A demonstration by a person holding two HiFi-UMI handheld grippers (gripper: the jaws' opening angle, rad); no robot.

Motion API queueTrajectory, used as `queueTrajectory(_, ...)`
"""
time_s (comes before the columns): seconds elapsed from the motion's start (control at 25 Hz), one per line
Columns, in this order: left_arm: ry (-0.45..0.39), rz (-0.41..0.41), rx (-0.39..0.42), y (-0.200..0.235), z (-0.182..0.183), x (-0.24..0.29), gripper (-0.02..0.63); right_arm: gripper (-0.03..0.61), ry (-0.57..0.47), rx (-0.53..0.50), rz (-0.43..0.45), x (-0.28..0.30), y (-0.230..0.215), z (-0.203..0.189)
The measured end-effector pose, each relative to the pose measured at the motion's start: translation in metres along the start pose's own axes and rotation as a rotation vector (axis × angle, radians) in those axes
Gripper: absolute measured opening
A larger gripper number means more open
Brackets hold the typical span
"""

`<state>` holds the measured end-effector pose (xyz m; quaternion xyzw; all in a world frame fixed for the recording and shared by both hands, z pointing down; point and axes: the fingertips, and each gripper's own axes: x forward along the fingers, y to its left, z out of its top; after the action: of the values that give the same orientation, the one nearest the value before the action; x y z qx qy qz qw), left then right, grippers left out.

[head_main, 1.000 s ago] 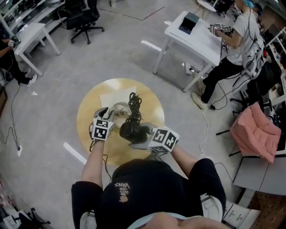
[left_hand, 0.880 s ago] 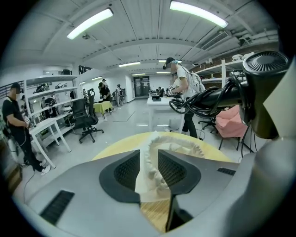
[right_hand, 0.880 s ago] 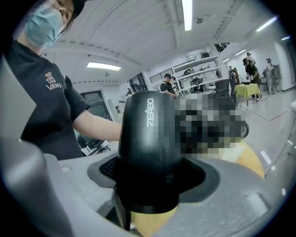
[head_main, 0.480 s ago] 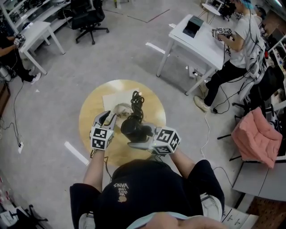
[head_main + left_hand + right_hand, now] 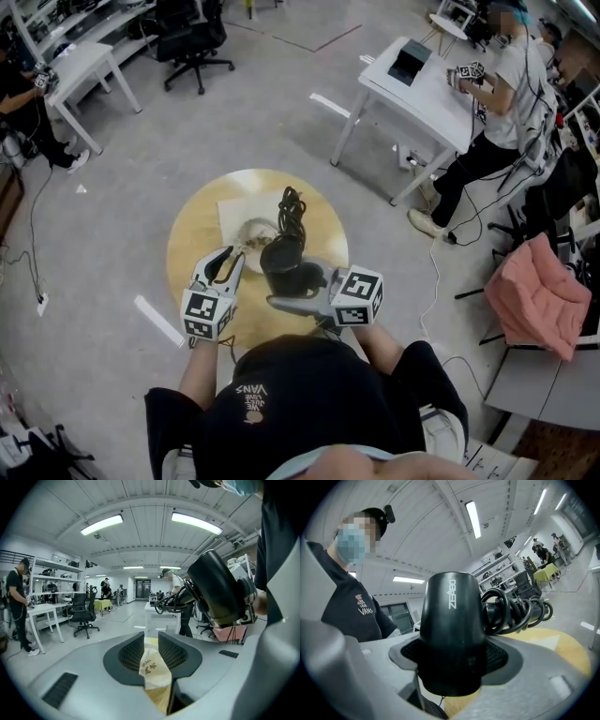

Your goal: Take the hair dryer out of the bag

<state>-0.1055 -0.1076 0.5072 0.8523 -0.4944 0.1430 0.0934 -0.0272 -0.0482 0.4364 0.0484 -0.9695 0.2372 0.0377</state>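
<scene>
A black hair dryer (image 5: 284, 258) hangs above the round wooden table (image 5: 192, 239), and my right gripper (image 5: 295, 291) is shut on its barrel. Its coiled cord (image 5: 291, 208) trails away over the table. In the right gripper view the hair dryer (image 5: 451, 625) fills the jaws, cord (image 5: 515, 611) to the right. The cream bag (image 5: 246, 214) lies on the table. My left gripper (image 5: 228, 264) is at its near edge. A fold of the bag (image 5: 152, 667) sits pinched between the jaws of the left gripper (image 5: 151, 637), which are closing. The hair dryer (image 5: 220, 590) shows at the upper right there.
A white desk (image 5: 422, 84) with a seated person (image 5: 506, 94) stands at the far right. Another white desk (image 5: 84, 66) and a black office chair (image 5: 192, 37) are at the far left. A pink cloth (image 5: 534, 281) lies on furniture to the right.
Both grippers have risen toward the camera. The hair dryer has come up with the right one, its cord trailing. The left gripper has drawn back toward the table's near edge.
</scene>
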Motion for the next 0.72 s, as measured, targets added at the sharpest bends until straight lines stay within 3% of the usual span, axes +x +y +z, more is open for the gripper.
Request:
queueTrajectory(0.4, -0.074, 0.084, -0.006, -0.011, 0.011, -0.046, 0.041, 0.348, -0.096, 0.056, 0.047, -0.007, 0.016, 0.016)
queueTrajectory(0.72, -0.13, 0.087, -0.05, -0.022, 0.02, -0.067, 0.015, 0.348, -0.155, 0.093, 0.072, -0.011, 0.022, 0.022)
